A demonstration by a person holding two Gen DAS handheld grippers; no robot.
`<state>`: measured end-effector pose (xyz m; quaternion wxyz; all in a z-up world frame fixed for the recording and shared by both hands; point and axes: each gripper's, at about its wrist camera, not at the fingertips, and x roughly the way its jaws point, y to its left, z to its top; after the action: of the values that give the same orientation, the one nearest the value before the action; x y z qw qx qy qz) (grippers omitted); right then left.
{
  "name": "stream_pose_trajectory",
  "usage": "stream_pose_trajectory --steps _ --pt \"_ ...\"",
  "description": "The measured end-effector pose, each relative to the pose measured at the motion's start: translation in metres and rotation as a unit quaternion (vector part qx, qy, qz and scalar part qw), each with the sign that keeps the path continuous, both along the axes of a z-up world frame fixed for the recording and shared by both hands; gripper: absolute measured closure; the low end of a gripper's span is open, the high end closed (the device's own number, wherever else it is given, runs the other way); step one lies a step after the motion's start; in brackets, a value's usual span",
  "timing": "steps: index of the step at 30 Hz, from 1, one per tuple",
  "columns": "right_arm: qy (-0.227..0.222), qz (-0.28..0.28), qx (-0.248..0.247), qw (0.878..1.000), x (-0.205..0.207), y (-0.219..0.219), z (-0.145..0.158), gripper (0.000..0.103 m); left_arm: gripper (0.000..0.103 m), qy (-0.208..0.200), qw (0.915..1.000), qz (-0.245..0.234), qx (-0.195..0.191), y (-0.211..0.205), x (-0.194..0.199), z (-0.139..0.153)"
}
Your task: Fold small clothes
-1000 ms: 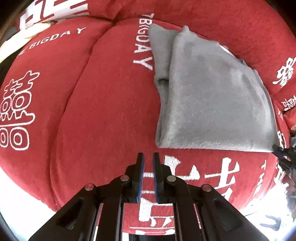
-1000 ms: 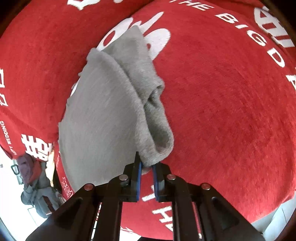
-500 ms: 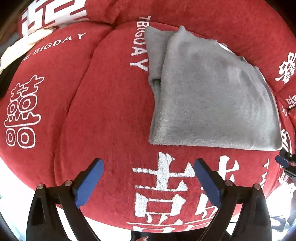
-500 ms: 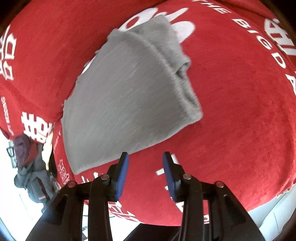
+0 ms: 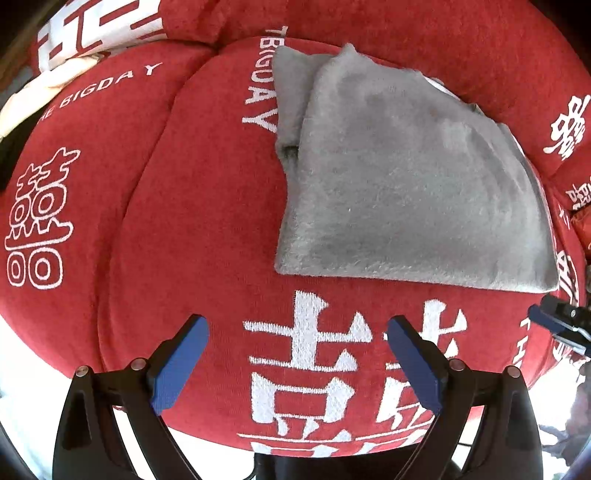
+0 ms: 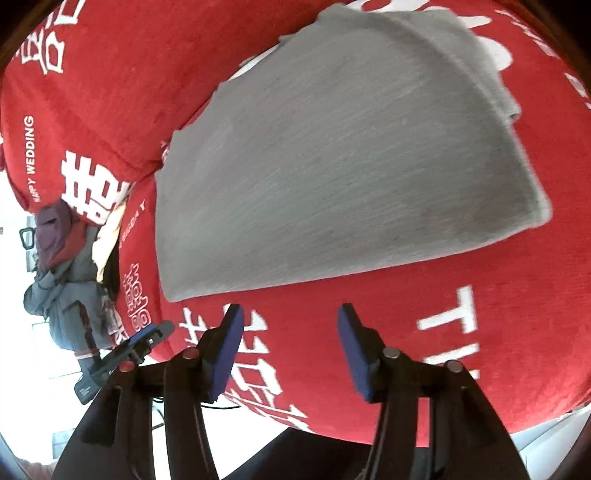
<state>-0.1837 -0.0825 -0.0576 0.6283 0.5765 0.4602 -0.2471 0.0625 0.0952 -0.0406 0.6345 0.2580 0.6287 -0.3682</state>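
A folded grey fleece garment (image 5: 399,184) lies flat on a red cushion (image 5: 184,184) with white lettering. It also shows in the right wrist view (image 6: 332,155). My left gripper (image 5: 295,365) is open and empty, a short way in front of the garment's near edge. My right gripper (image 6: 290,350) is open and empty, just short of the garment's near edge. The right gripper's blue tips (image 5: 557,325) show at the right edge of the left wrist view. The left gripper's tip (image 6: 144,339) shows at the lower left of the right wrist view.
Red cushions (image 5: 443,33) with white characters rise behind the garment. A cream cloth (image 5: 44,85) lies at the far left. A pile of dark clothes (image 6: 62,266) sits off the cushion's left side in the right wrist view. The cushion's front edge drops to a bright floor.
Both grippers opened. The right gripper let go of the garment's corner, and the garment now lies flat. Both grippers drew back from it a little.
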Motion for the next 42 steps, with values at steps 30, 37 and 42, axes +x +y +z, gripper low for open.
stream_pose_trajectory --steps 30,37,42 --pt "-0.095 -0.082 0.125 0.984 0.055 0.014 -0.071 0.046 0.005 0.151 0.9702 0.172 -0.079 0.023 0.030 -0.025" --pt "-0.155 -0.190 0.166 0.955 0.050 0.009 -0.091 0.050 0.005 0.190 0.9571 0.195 -0.099 0.015 0.021 -0.031" --pt "-0.177 -0.200 0.176 0.947 0.050 -0.002 -0.092 0.093 0.005 0.222 0.9409 0.225 -0.122 0.007 0.015 -0.036"
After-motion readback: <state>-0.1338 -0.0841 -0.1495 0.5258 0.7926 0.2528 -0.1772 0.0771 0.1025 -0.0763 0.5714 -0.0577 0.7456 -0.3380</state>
